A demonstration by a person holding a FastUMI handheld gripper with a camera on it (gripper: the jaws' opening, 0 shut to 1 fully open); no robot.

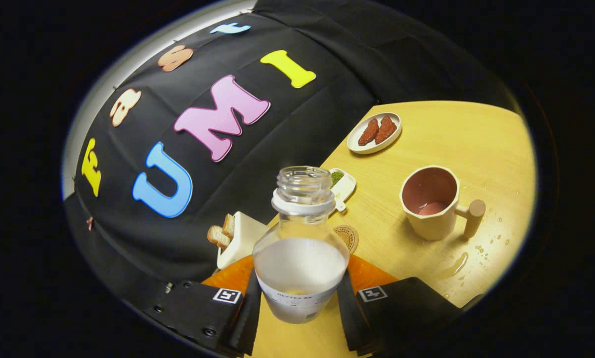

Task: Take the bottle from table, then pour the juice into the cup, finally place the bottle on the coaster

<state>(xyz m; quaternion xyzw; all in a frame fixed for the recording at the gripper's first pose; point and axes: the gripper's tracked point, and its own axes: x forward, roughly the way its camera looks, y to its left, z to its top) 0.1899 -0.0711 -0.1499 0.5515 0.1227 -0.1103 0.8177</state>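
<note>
I hold my gripper (299, 303) tilted, so the table (476, 144) slants across the view, both fingers clamped on the sides of the bottle (299, 248). It is clear, uncapped, round-shouldered and part full of pale liquid. Just behind it lies the round coaster (349, 236). Well off to the side stands the cup (431, 201), matte with a wooden handle, droplets near it. Beyond sit a small dish (344, 186), an oval plate (374, 133) and a toast holder (237, 236).

An uncapped clear bottle (300, 248) is held upright. The cup (430, 203) and coaster (348, 236) are seen beyond the bottle, apart.
</note>
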